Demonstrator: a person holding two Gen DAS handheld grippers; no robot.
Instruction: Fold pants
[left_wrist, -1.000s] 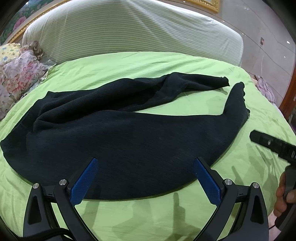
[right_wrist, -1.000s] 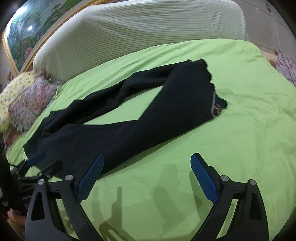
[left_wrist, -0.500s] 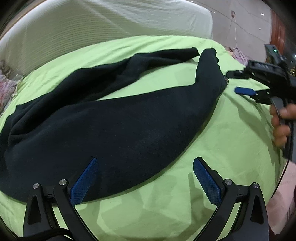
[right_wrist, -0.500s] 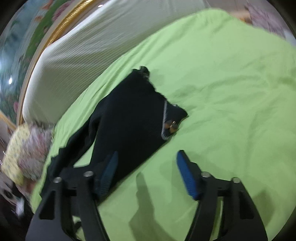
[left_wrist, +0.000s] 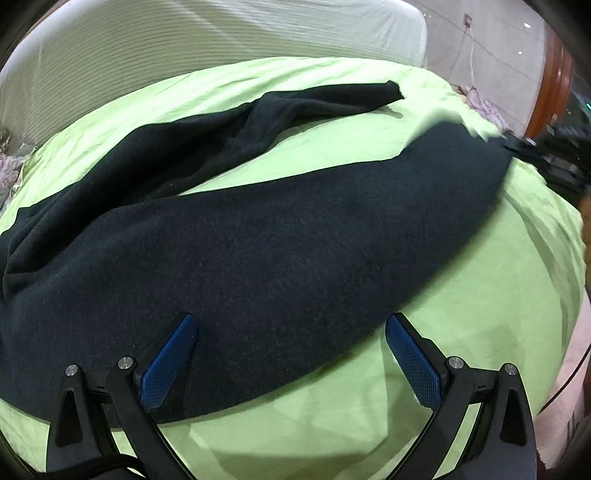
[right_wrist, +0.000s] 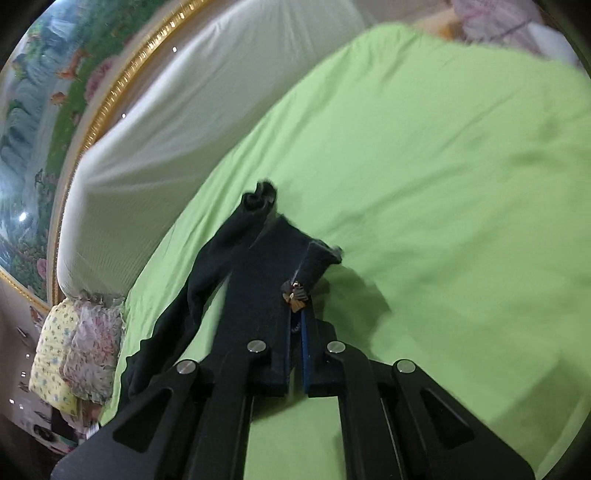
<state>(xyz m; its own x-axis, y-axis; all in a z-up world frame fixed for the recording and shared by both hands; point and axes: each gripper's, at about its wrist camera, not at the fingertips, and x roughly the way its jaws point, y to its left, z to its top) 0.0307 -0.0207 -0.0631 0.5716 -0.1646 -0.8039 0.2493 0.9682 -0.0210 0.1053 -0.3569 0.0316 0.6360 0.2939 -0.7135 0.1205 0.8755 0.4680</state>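
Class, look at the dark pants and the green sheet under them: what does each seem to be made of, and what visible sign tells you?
Dark navy pants: probably a soft knit or fleece, matte and slightly fuzzy, draping in limp folds. Light green bed sheet: likely thin woven cotton or a blend, smooth with a faint sheen and fine creases. Neither fibre can be confirmed by sight.

We see dark navy pants (left_wrist: 280, 236) on a plain lime-green sheet (left_wrist: 461, 325). The far headboard (left_wrist: 184, 55) is pale with fine stripes. Our grippers are black with blue pads (left_wrist: 168, 363). The pillows (right_wrist: 74, 354) at left are floral, yellow and pink. A small bronze bow (right_wrist: 295, 297) sits on the pants' hem. The picture frame (right_wrist: 122, 85) is gold.
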